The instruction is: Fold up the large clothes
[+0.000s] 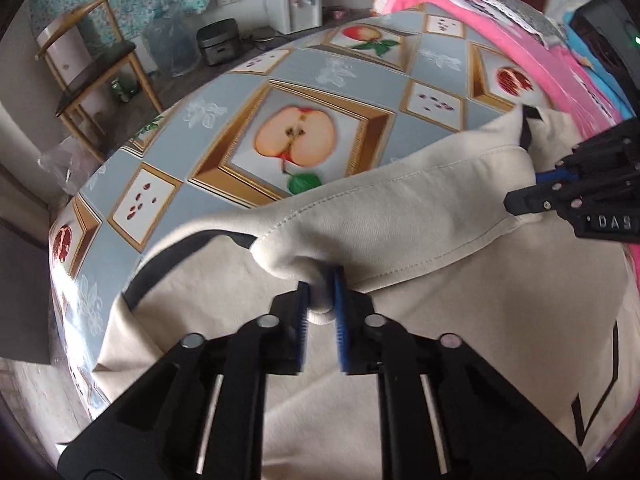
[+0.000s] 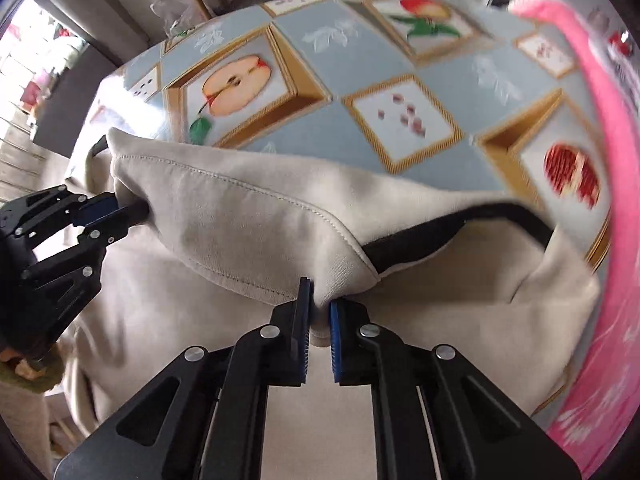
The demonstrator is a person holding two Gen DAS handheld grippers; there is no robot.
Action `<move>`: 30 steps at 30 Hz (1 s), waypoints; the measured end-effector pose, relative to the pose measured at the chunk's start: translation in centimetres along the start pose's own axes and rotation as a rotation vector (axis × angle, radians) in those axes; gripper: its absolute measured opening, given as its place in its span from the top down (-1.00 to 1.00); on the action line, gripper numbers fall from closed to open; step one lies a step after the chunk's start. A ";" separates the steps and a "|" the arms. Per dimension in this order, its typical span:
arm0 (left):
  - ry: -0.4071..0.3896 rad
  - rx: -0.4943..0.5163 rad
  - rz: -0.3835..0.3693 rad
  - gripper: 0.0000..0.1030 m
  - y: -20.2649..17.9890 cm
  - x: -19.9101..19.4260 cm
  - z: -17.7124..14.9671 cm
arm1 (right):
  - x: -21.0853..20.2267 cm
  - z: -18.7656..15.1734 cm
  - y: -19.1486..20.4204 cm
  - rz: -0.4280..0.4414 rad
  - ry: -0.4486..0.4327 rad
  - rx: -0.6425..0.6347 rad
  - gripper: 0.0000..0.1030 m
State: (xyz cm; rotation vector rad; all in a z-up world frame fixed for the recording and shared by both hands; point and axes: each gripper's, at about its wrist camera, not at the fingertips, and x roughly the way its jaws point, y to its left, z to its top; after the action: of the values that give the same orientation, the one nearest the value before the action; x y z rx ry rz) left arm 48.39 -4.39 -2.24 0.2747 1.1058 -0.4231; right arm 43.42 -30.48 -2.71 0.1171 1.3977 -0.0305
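Note:
A large cream sweatshirt (image 1: pixel 400 208) with black trim lies on the fruit-print tablecloth (image 1: pixel 352 80), its near edge lifted into a fold. My left gripper (image 1: pixel 320 284) is shut on a bunch of this cream fabric between its blue pads. At the right of the left wrist view, my right gripper (image 1: pixel 524 190) bites the same folded edge. In the right wrist view, the right gripper (image 2: pixel 320 296) is shut on the sweatshirt (image 2: pixel 248 216) beside a black-trimmed opening (image 2: pixel 460 220). The left gripper (image 2: pixel 140 210) holds the fold's far left end.
A pink garment (image 1: pixel 500 28) is piled along the table's right side, also seen in the right wrist view (image 2: pixel 600 100). Beyond the table stand a wooden chair (image 1: pixel 92 60), a rice cooker (image 1: pixel 218 40) and a water dispenser (image 1: pixel 296 4). A black device (image 1: pixel 608 32) sits at the far right.

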 end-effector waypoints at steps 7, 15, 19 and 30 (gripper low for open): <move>0.013 0.021 -0.023 0.80 -0.1 -0.1 -0.5 | 0.8 0.0 0.9 -0.124 -0.078 -0.187 0.84; 0.035 0.030 -0.059 0.78 -0.4 -0.1 -0.9 | -2.1 -2.1 0.0 -0.119 -0.124 -0.202 0.41; 0.027 0.015 -0.075 0.77 -0.3 -0.2 -1.3 | -5.9 -2.1 -1.1 -0.143 -0.278 -0.099 0.23; -0.031 -0.091 -0.154 0.76 1.8 -1.7 -2.0 | 0.3 -2.3 7.0 0.027 -0.178 -0.222 0.85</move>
State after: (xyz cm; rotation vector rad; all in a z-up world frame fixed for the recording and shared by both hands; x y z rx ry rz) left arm 46.95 -1.60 -1.54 0.1024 1.1166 -0.5108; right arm 41.86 -23.25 -2.90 -0.0503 1.2129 0.1335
